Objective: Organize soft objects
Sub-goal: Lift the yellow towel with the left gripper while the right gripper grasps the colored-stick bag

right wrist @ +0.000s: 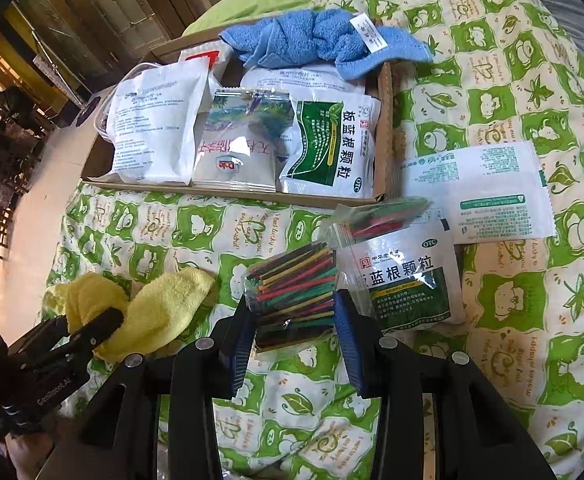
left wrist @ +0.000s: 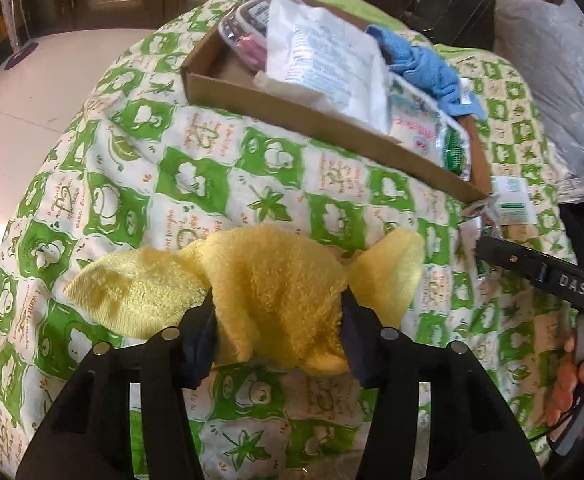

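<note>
My left gripper [left wrist: 277, 328] is shut on a yellow towel [left wrist: 275, 288] and holds it above the green-patterned quilt [left wrist: 139, 184]; the towel also shows in the right wrist view [right wrist: 159, 312]. My right gripper [right wrist: 294, 328] is closed around a clear bag of coloured sticks [right wrist: 292, 292] near the quilt. A shallow cardboard box [right wrist: 384, 120] beyond holds several medicine packets [right wrist: 155, 124] and a blue towel [right wrist: 324, 40] draped over its far corner. The box also shows in the left wrist view [left wrist: 292, 104].
A green and white packet [right wrist: 408, 280], a second bag of sticks [right wrist: 380, 216] and a flat white packet [right wrist: 484, 192] lie on the quilt right of my right gripper. A grey pillow [left wrist: 552, 80] lies at the far right. Pale floor [left wrist: 23, 112] lies left of the bed.
</note>
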### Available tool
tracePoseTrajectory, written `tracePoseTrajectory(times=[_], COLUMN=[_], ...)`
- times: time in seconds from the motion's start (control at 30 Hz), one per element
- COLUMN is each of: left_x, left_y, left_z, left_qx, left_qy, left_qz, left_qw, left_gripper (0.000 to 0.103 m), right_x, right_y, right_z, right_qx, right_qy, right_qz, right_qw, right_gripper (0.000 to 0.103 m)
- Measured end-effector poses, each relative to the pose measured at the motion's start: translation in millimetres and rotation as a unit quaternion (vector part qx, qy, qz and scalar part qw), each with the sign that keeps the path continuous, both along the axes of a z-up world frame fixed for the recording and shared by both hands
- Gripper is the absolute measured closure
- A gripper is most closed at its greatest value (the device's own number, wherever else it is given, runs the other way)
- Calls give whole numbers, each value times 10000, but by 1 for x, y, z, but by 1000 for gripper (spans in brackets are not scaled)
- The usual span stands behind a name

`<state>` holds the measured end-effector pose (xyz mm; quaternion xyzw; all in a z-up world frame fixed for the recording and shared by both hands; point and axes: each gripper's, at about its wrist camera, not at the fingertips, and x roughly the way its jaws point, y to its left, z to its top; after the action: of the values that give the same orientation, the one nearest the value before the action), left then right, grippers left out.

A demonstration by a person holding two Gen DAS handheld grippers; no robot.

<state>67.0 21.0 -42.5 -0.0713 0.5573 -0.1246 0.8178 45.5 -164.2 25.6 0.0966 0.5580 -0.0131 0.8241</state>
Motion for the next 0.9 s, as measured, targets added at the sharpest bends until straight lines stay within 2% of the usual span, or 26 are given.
tracePoseTrajectory(times=[0.2,0.47,0.8,0.9], left_x=[-15,-23,-20,-19], left_y=[-4,2,-19,-28], left_z=[16,24,46,50], left_qx=[-95,-187,-274,-186], left_qy=[-140,-169,-360,-413], left_qz=[-331,-333,-483,-567], left_qw=[9993,9991,9978,9974], left_gripper=[53,53,53,53], right_x=[-2,-6,-16,-19], right_y=[-6,-5,-11,-15], right_z=[6,14,27,30], right_qx=[50,134,283,314], right_qy=[-8,-75,-190,-222], right_qz=[-73,7,35,0], right_qw=[10000,9999,9994,9993], right_gripper=[64,64,64,64])
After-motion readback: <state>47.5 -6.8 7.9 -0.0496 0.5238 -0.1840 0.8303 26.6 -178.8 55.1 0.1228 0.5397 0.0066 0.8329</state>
